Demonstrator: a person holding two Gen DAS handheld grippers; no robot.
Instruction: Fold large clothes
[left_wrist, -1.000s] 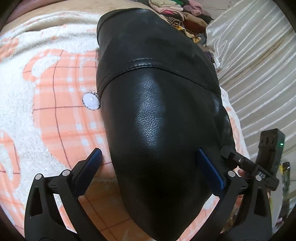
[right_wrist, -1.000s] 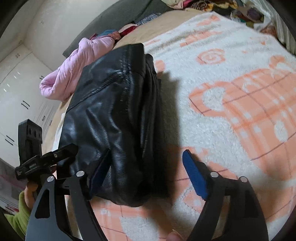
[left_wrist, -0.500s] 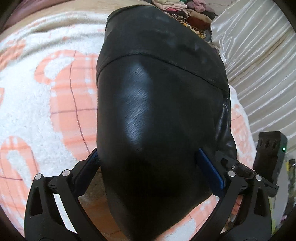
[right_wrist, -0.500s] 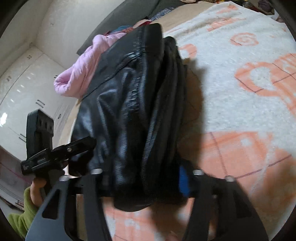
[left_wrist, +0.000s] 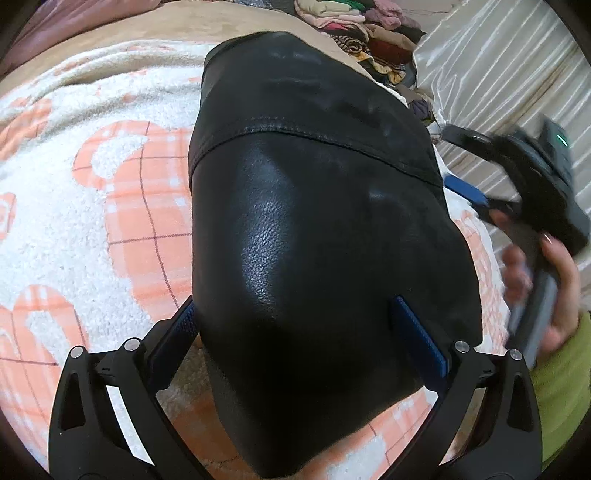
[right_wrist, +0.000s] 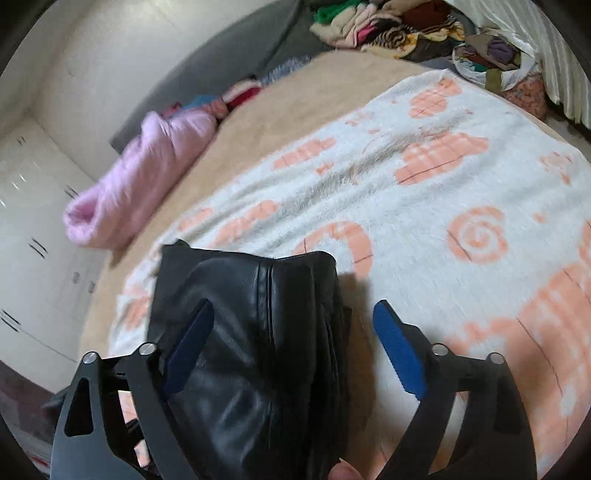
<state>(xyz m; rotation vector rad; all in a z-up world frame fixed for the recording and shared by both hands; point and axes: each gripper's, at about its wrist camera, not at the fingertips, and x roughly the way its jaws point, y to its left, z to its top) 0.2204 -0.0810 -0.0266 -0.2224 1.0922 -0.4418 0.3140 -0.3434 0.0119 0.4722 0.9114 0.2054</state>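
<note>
A folded black leather jacket lies on a white and orange blanket. My left gripper is wide open and straddles the jacket's near end, one blue pad on each side. In the right wrist view the jacket fills the lower left. My right gripper is open, with its left finger over the leather and its right finger over the blanket. The right gripper also shows in the left wrist view, held in a hand beside the jacket's right edge.
A pink padded garment lies at the bed's far left edge. A heap of mixed clothes sits at the bed's far end. Pale curtains hang to the right. White cupboards stand on the left.
My right gripper has opened, let go of the jacket and drawn back and up. The jacket has settled flat. My left gripper stays open around its near end.
</note>
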